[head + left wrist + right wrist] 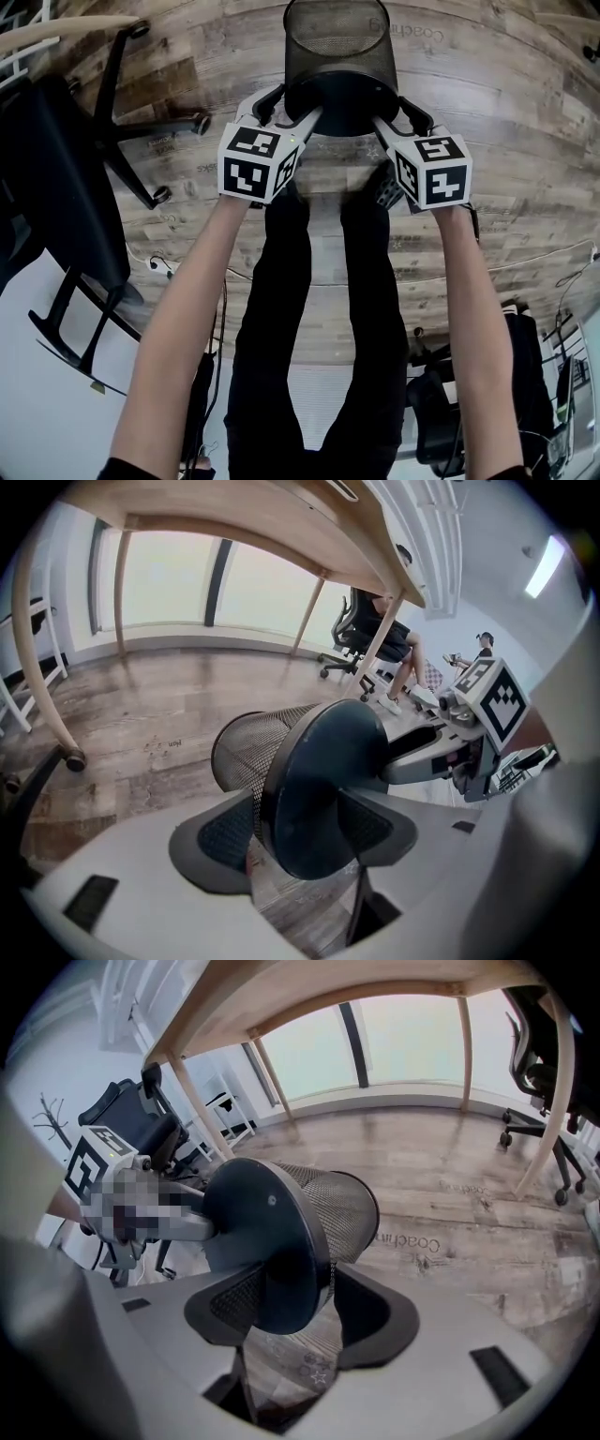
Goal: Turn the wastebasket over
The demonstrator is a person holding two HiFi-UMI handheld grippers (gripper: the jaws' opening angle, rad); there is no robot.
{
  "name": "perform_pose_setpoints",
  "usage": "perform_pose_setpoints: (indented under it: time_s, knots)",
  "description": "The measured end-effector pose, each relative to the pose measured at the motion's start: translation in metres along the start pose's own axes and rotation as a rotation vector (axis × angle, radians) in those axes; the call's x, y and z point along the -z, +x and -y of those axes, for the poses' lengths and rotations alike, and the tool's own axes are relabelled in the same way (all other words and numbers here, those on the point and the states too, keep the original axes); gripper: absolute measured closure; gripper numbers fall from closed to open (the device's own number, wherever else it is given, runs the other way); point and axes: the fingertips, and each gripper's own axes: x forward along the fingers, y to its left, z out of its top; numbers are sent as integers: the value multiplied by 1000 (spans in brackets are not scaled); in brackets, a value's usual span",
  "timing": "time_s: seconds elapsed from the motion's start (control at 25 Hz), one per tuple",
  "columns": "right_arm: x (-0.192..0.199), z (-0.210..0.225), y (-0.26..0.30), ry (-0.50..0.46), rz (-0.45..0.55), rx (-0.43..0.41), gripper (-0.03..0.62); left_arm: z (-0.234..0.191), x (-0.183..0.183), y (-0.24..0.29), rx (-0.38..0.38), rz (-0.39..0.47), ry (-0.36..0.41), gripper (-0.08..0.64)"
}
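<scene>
Wastebasket [339, 47] of black mesh lies tipped on its side over the wood floor [506, 122], solid base near me, mouth pointing far. An office chair [56, 178] stands left. My left gripper [289, 108] and right gripper [396, 117], jaws partly closed, each clamp the base rim from their own sides.

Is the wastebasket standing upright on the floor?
No, the wastebasket is tipped on its side, its solid base toward the person, clamped by the left gripper and the right gripper.
</scene>
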Motion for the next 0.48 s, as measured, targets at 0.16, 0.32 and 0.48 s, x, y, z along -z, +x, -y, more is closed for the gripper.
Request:
perform_pose_setpoints:
  time_s: [0.16, 0.32, 0.48]
  knots:
    - [16, -9, -3, 57, -28, -66, 325, 11, 7, -3, 59, -15, -29, 245]
    - [35, -20, -5, 94, -72, -143, 305, 20, 25, -6, 121, -58, -62, 236]
    - [53, -33, -3, 141, -101, -194, 285, 26, 50, -8, 152, -108, -92, 209]
